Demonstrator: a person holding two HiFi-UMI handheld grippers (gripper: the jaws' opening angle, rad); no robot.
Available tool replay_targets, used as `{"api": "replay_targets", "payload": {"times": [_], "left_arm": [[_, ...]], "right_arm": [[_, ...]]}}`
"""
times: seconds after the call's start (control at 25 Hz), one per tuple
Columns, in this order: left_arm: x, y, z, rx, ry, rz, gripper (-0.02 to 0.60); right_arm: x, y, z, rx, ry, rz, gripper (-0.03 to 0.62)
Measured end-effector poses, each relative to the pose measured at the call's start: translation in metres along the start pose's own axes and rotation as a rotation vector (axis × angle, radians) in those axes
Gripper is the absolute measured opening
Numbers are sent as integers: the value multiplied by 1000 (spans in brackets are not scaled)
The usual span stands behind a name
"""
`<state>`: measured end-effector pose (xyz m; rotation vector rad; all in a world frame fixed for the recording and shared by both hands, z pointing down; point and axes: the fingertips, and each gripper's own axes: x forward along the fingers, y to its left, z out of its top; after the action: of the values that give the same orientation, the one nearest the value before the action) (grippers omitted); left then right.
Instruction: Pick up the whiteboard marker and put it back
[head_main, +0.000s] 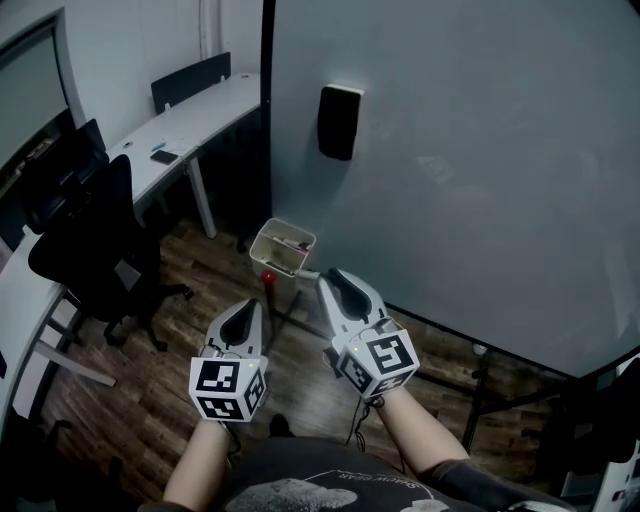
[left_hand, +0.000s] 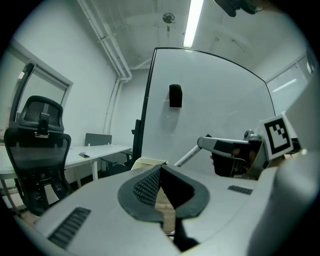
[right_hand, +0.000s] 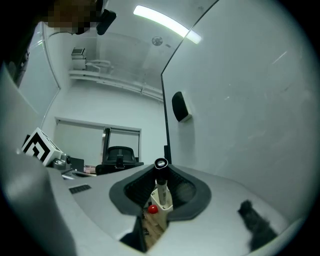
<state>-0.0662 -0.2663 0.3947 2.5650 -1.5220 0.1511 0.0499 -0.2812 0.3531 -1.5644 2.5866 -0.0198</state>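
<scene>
Whiteboard marker, white barrel with black end (right_hand: 160, 176), is clamped in the right gripper (head_main: 331, 281), barrel sticking out past the jaws, up in the air before the large whiteboard (head_main: 480, 180). Left gripper (head_main: 251, 306) is clenched on nothing. Likely drop target: cream rectangular plastic basket (head_main: 264, 238), low by the board's edge. Centre the barrel over the basket mouth, lower past the rim, then release. Keep the left gripper clear.

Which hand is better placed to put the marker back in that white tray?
Right. The right gripper holds the marker, aimed toward the white tray. The left gripper is shut and empty.
</scene>
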Motion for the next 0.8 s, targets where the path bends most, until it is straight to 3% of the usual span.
{"api": "replay_targets", "payload": {"times": [0.52,0.8], "left_arm": [[-43,-51,-8,-10,-22,41,14],[-61,-70,-22,-23,-1,62,14]], "right_arm": [[-72,13,2,-29,25,56,80],[-104,15,-16,-6,63,76,81]]}}
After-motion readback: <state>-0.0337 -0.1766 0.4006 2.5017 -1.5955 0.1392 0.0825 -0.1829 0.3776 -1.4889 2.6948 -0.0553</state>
